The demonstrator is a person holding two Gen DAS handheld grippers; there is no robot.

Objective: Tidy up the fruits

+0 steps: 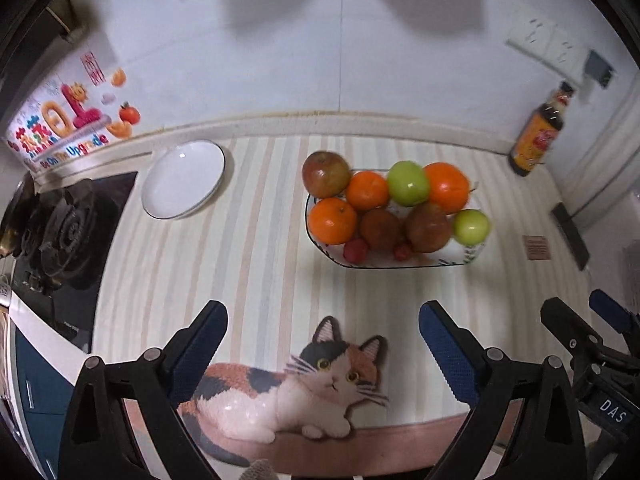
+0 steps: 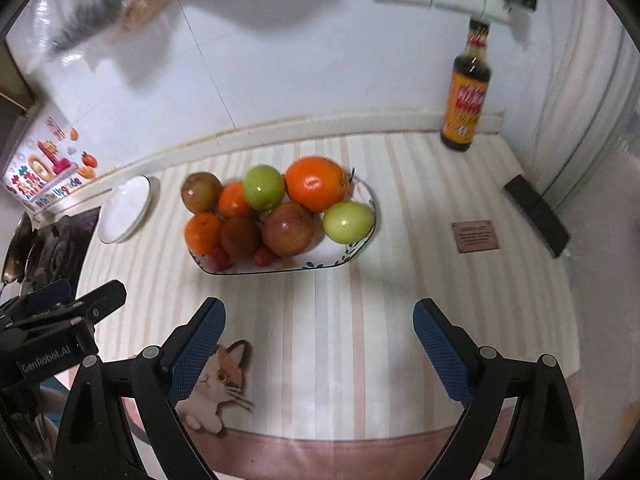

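A patterned fruit dish (image 1: 472,255) (image 2: 360,246) on the striped mat holds several fruits: oranges (image 1: 333,220) (image 2: 315,183), green apples (image 1: 408,182) (image 2: 347,221), reddish-brown apples (image 1: 326,173) (image 2: 288,229) and small red fruits (image 1: 355,250) (image 2: 219,258). An empty white plate (image 1: 183,178) (image 2: 125,208) lies to its left. My left gripper (image 1: 323,320) is open and empty, hovering over the mat in front of the dish. My right gripper (image 2: 319,316) is open and empty, also short of the dish. Each gripper shows at the edge of the other's view.
A dark sauce bottle (image 1: 538,136) (image 2: 468,92) stands at the back right by the wall. A gas stove (image 1: 68,232) (image 2: 56,248) is at the left. A black bar (image 2: 536,216) and a small brown card (image 2: 475,237) lie at the right.
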